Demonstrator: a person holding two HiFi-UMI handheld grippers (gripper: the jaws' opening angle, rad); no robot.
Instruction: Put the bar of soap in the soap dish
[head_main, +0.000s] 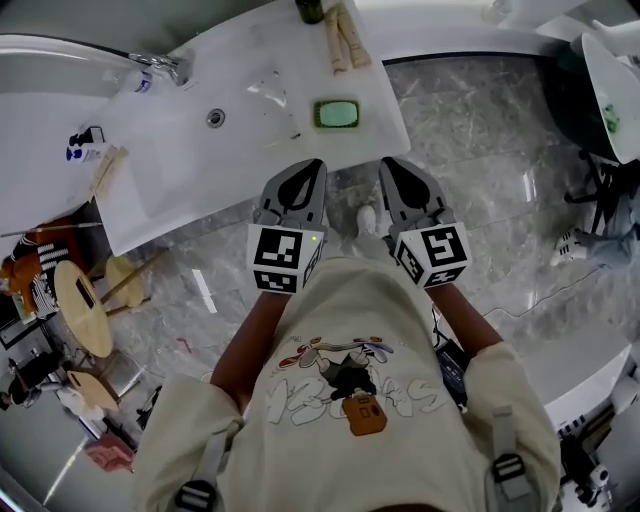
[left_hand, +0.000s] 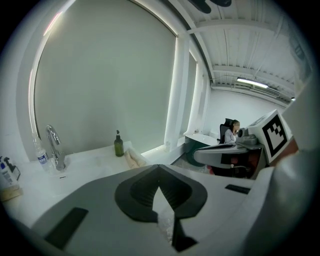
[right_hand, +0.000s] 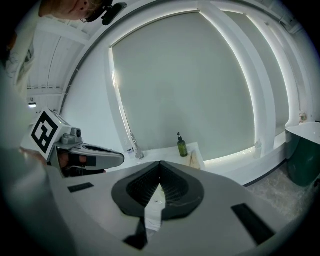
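Since the bar of soap (head_main: 338, 113) lies in the soap dish (head_main: 316, 112) on the white surface (head_main: 250, 150), I judge placing done. Left hand-held gripper (head_main: 316, 168) and right hand-held gripper (head_main: 392, 165) are both closed, empty; next I'd simply keep clear.

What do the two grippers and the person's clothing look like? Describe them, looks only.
Both the left gripper and right gripper have pale grey shells with black ribbed pads tapering to a point. Each carries a white cube with black square markers; the left cube shows a small green light. The person wears a cream short-sleeved T-shirt with a cartoon print.
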